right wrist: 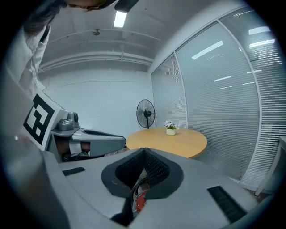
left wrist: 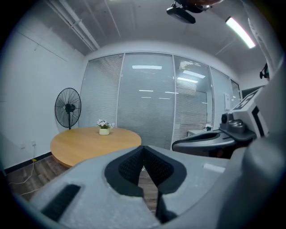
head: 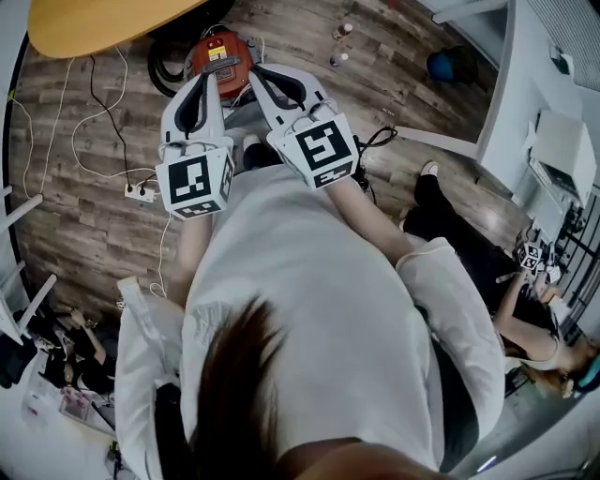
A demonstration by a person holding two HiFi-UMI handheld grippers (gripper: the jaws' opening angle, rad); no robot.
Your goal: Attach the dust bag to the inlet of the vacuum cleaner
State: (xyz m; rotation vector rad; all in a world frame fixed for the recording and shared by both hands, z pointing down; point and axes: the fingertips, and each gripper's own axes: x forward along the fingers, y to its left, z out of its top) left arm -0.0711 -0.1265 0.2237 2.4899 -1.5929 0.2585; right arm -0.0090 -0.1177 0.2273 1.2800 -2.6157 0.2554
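1. My left gripper [left wrist: 143,148] has its jaws pressed together, holding nothing.
2. My right gripper [right wrist: 143,151] is closed too, and empty.
3. The red vacuum cleaner [head: 223,52] sits on the wooden floor [head: 84,216] below both tips, near the round table [head: 103,23].

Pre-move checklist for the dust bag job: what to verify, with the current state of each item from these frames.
1. Left gripper free: ok, jaws shut with nothing between them.
2. Right gripper free: ok, jaws shut with nothing between them.
3. Vacuum cleaner located: ok, on the floor ahead of both grippers.
4. Dust bag located: not ok, no view shows it.
5. Inlet exposed: cannot tell, the gripper tips cover part of the vacuum cleaner in the head view.
6. Snag hazards: not ok, a power strip with cords lies on the floor beside the work spot.
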